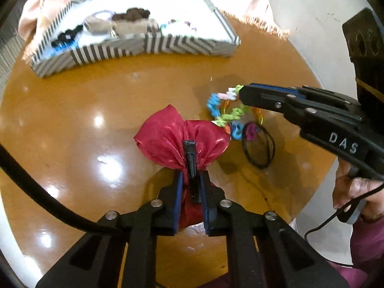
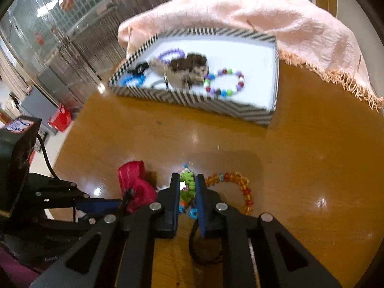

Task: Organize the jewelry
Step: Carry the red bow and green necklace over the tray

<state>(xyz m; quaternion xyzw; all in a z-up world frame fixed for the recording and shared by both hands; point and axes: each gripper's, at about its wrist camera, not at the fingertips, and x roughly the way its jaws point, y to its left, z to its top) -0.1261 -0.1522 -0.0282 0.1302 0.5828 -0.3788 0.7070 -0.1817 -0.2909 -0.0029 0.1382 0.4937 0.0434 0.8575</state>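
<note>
On the glossy brown counter [image 1: 120, 91], at its near edge: a red organza pouch [image 1: 168, 141], neck gathered, with a black hair clip [image 1: 192, 165] lying along it. Left gripper [image 1: 192, 192] clamped on pouch neck and clip together. Just right of the pouch, a tangle of bright coil hair ties [image 1: 228, 115], pinched at its green end by the right gripper [image 2: 188, 187], jaws nearly together on it. Beside the tangle, a thin black elastic loop [image 1: 258, 146].

Seen only from the right wrist: an amber bead bracelet [image 2: 240, 184] curving right of the fingers, and a multicoloured bead bracelet [image 2: 225, 81] inside the striped box [image 2: 192, 97], clearly round there, a mere smear from the left. Box well apart from the pouch, across the counter, backed by a pink fringed cloth [image 2: 264, 19]; contents blurred, dark and blue pieces at its left end.

Seen only from the left wrist: white letters "DAS" on the right gripper's body, a hand [image 1: 355, 192] on its trigger.
</note>
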